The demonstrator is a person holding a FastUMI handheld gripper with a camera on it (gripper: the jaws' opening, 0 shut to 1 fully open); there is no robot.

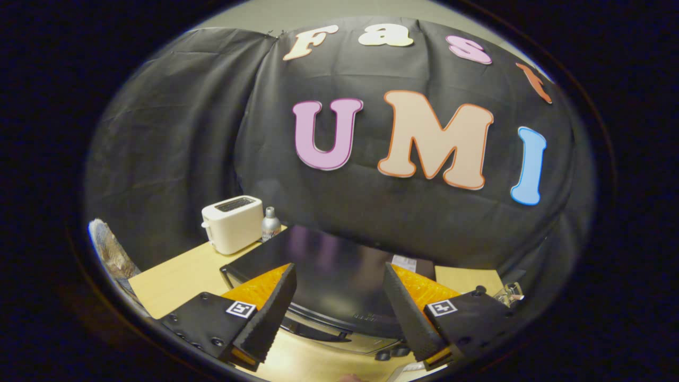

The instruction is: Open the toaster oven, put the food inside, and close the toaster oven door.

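My fingers [276, 313] sit nearest, spread wide apart, nothing between them; the gripper [339, 310] is released and empty. I hover above the oven [339, 265], looking down on its dark top.

Oven: big black box on the wooden table [175, 276], just ahead of and below my fingers, its glossy top filling the gap between them. Its long axis runs left-right, across my line of sight. Its front faces toward me. A curved lower edge and a pale strip at that front show between my fingertips, probably the door handle zone, but too distorted to say for sure. Door looks shut; I judge nothing is opened yet.

Step in hand: approach for opening the door, the first step. Food is not something I can pick out here. Next move calls for dropping lower and coming in at the front face, getting a finger over the handle at the door's top edge, then pulling out and down. I'm too high now for that, so I need descent plus a slight pull-back.

Toaster [232, 224]: white, beyond the oven's left rear corner, slots up, well apart from my fingers.

Bottle [270, 224]: small, silver, upright, just beside the toaster, near the oven's back edge.

Label [404, 262]: small pale tag on the oven top near its far right.
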